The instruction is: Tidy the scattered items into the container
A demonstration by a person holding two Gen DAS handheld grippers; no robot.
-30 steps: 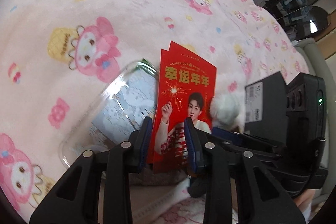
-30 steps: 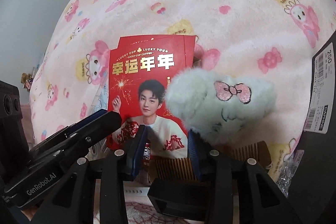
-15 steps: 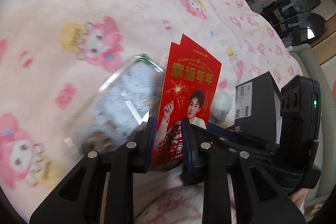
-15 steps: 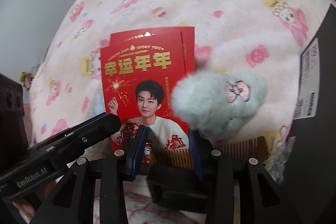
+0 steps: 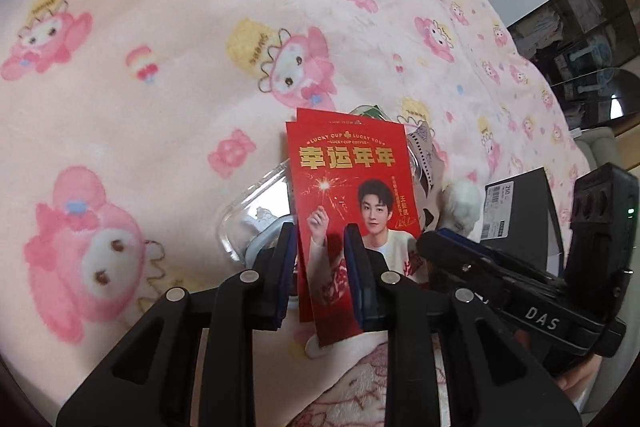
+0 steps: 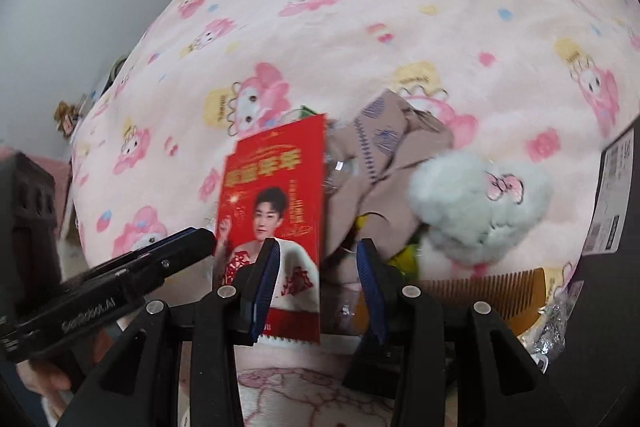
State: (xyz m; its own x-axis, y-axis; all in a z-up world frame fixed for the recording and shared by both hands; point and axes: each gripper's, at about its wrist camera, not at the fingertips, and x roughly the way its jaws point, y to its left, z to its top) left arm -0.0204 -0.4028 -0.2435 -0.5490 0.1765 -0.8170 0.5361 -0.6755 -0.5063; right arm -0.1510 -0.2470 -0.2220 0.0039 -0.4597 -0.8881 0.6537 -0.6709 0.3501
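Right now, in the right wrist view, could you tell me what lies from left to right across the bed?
Left gripper → red card → beige cloth → fluffy pale plush → black box at the right edge. The wooden comb lies below the plush.

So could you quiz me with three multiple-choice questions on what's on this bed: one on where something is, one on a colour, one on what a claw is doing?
1. Where is the fluffy toy?
A. Right of the red cards
B. Left of the red cards
C. Under the blanket

2. What colour is the bow on the toy?
A. Green
B. Pink
C. Black

3. What is the left claw doing?
A. Hanging open over the comb
B. Squeezing the toy
C. Gripping the red cards

Answers: A, both cameras show the toy right of the cards; B, the bow is pink; C, its fingers pinch the cards' lower part.
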